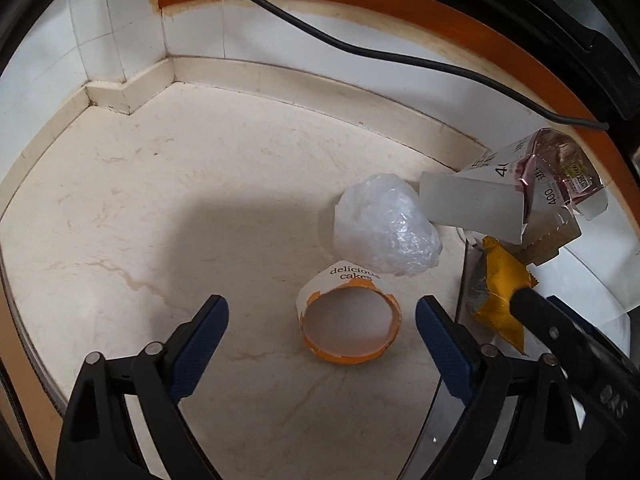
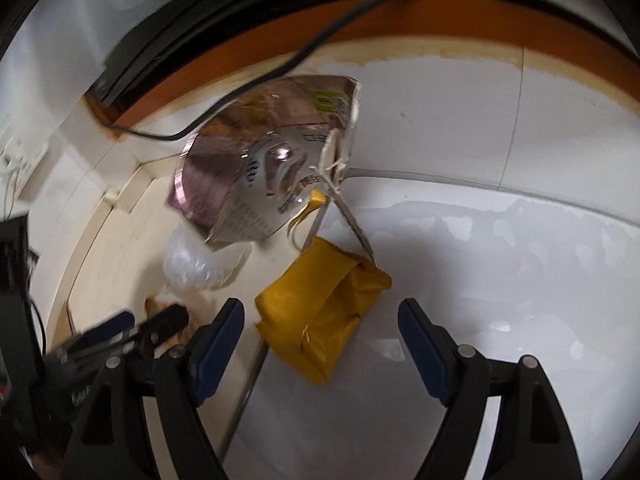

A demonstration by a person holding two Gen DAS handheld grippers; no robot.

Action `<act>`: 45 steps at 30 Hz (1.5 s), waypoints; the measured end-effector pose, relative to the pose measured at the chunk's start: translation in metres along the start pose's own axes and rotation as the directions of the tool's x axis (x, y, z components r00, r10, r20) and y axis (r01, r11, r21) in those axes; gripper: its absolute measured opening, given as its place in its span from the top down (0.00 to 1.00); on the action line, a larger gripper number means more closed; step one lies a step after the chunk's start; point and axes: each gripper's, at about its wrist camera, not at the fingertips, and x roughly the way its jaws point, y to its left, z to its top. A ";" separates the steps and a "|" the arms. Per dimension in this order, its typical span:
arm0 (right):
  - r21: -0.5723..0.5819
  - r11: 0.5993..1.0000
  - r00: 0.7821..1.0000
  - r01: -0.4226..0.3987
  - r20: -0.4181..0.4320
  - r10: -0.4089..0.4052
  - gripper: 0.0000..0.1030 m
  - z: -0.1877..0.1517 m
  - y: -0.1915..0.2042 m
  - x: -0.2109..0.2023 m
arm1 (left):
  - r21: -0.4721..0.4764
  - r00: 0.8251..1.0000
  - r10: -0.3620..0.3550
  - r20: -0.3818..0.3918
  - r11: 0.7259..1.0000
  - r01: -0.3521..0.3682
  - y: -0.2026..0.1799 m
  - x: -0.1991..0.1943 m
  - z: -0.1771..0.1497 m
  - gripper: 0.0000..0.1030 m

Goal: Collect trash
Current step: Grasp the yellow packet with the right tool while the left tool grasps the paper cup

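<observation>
Left wrist view: orange paper ring [image 1: 349, 324] between wide-open, empty left tongs [image 1: 322, 322], untouched.

L black tool w/ blue pads [image 1: 322, 320] angled down, jaws wide, nothing gripped, R black tool w/ blue pads [image 2: 321, 322] likewise wide, empty

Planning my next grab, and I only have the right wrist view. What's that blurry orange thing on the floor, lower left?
Observer: A paper cake band, a ring lying on the floor, printed "delicious cakes".
Operator: Is the left hand-held gripper on it?
Observer: No. The left hand-held gripper is open, with the ring in the gap ahead of its fingers, and neither finger touches it.
Operator: Anything loose next to it?
Observer: The crumpled plastic bag sits just behind the ring.
</observation>
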 end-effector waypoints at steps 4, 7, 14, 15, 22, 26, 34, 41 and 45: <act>0.059 0.998 1.000 0.018 -0.013 -0.018 0.21 0.003 -0.002 0.016 | -0.006 1.000 -0.022 -0.007 1.000 0.022 0.004 0.004 -0.001 0.21; 0.054 0.998 0.999 0.045 -0.011 -0.045 0.20 0.004 0.002 0.025 | -0.017 0.998 -0.058 -0.012 0.998 0.058 0.008 0.006 0.001 0.30; 0.015 0.997 0.997 0.081 -0.005 -0.080 0.32 -0.001 0.012 0.027 | 0.027 0.995 -0.096 -0.005 0.995 0.096 -0.001 0.003 -0.001 0.48; 0.015 0.997 0.997 0.081 -0.003 -0.081 0.36 -0.002 0.013 0.026 | 0.028 0.995 -0.099 -0.003 0.995 0.099 -0.003 0.003 -0.002 0.48; -0.026 0.997 0.997 0.079 -0.010 -0.080 0.68 -0.014 0.005 0.017 | 0.000 0.993 -0.121 -0.001 0.993 0.121 -0.002 -0.001 -0.009 0.49; -0.027 0.999 0.999 0.024 -0.027 -0.025 0.74 -0.027 -0.008 0.004 | -0.015 0.992 -0.122 0.007 0.992 0.122 -0.005 -0.014 -0.020 0.49; -0.062 0.996 0.997 -0.069 -0.028 0.067 0.76 -0.053 -0.019 -0.043 | -0.040 0.992 -0.122 0.021 0.992 0.122 -0.015 -0.062 -0.058 0.49; -0.138 0.980 0.989 -0.146 -0.054 0.140 0.76 -0.079 -0.023 -0.092 | -0.050 0.994 -0.098 0.039 0.994 0.100 -0.032 -0.118 -0.113 0.49; -0.201 0.959 0.978 -0.201 -0.092 0.186 0.76 -0.098 -0.026 -0.117 | -0.040 0.996 -0.066 0.056 0.997 0.068 -0.044 -0.145 -0.140 0.49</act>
